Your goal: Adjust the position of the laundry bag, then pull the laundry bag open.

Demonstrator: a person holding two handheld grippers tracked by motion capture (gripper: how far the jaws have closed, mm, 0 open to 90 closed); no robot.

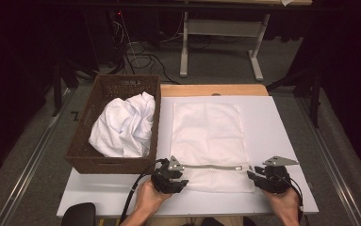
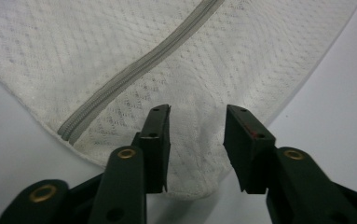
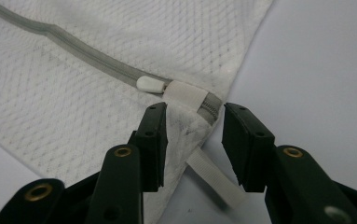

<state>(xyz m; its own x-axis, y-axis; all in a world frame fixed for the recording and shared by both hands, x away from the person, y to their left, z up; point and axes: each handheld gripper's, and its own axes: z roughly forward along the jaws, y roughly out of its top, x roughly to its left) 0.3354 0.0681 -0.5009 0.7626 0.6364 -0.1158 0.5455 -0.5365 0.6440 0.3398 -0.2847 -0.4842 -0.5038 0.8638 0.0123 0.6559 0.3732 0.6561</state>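
Mesh laundry bag (image 1: 209, 136) flat at centre frame on white table (image 1: 282, 122), zipper (image 1: 213, 166) along lower edge. Left gripper (image 2: 197, 140) jaws wide, straddling bag corner. Right gripper (image 3: 195, 140) jaws wide, around zipper-end corner and strap (image 3: 213, 175). Wicker basket (image 1: 98, 162) with white cloth (image 1: 124, 125), left.

White mesh laundry bag (image 1: 209, 141) lies flat on the table, zipper (image 1: 213, 166) closed.

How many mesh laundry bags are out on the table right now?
1: a flat white mesh zippered laundry bag lies on the white table, right of the brown wicker basket. Crumpled white cloth in that basket could hide another.
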